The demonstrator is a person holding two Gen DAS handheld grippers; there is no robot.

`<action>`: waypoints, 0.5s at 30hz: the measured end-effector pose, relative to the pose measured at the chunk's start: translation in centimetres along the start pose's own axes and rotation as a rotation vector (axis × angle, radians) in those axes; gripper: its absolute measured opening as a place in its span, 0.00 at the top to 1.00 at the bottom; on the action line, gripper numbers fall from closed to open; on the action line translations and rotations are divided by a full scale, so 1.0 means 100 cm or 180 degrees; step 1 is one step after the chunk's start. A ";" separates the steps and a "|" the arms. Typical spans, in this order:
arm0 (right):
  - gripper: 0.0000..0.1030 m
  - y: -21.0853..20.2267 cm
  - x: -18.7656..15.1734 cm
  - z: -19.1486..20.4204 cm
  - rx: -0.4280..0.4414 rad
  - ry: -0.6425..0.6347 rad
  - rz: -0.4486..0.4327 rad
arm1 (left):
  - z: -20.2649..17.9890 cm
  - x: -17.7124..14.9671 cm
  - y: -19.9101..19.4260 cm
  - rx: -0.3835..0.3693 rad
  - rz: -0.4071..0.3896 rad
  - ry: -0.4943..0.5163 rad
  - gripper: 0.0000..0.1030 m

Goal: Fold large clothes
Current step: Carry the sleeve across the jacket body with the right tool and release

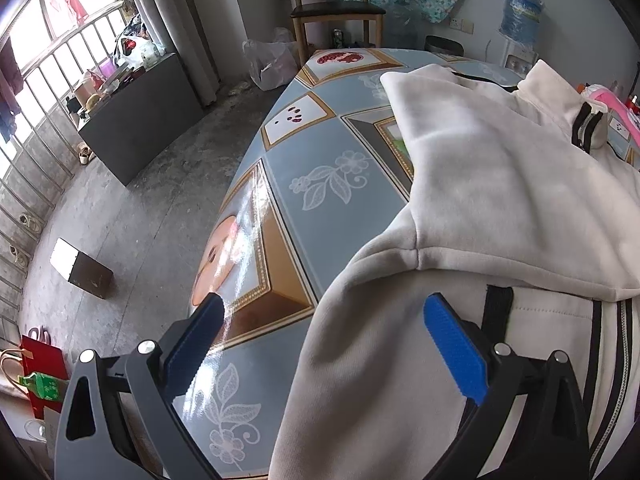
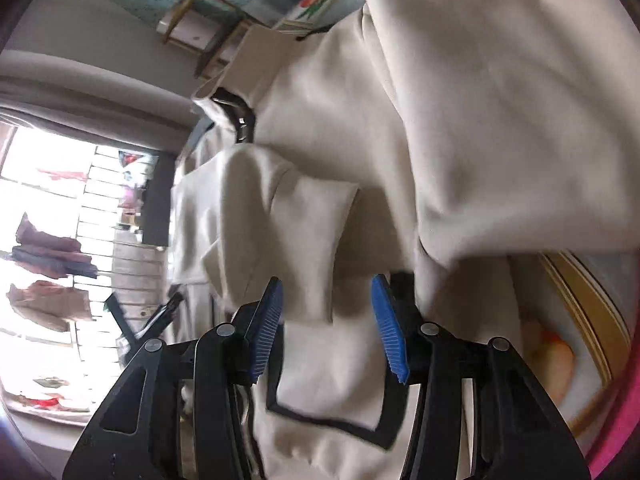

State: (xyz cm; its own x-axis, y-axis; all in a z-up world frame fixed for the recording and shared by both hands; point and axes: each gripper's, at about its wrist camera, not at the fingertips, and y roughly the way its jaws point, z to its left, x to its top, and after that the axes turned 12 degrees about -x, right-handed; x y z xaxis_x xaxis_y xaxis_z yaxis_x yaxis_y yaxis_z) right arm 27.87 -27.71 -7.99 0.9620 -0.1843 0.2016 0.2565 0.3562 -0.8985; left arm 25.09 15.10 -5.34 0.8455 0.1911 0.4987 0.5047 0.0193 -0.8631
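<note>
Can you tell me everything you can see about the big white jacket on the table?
The jacket is cream-white, soft and fleecy-looking, with black stripes and trim and a black zipper at its stand-up collar. It lies partly folded on the picture-patterned table, one sleeve laid across the body and one side hanging over the table's edge. The left gripper is open above its edge; the right gripper is open over a fold, not pinching it.
</note>
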 end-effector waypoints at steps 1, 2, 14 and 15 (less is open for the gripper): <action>0.56 0.003 0.001 0.006 -0.0058 -0.0027 -0.0013 | 0.000 0.000 0.000 -0.0003 -0.0003 -0.0002 0.04; 0.58 0.006 -0.001 0.011 -0.0116 -0.0057 -0.0028 | 0.001 0.000 0.000 -0.0006 -0.0003 -0.0003 0.04; 0.98 -0.065 0.061 0.078 -0.0724 -0.0691 -0.1255 | 0.001 -0.002 0.001 -0.0011 -0.0008 -0.0002 0.04; 0.98 -0.078 0.064 0.084 -0.0697 -0.0718 -0.1388 | 0.001 -0.002 0.000 -0.0008 -0.0009 0.0000 0.04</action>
State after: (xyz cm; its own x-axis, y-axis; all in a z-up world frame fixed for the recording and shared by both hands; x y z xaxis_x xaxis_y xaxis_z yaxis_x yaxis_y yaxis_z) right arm 32.77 -24.01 3.60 0.7730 -0.0626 0.6313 0.6344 0.0867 -0.7682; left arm 24.93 15.13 -5.49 0.8440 0.1911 0.5011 0.5075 0.0173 -0.8615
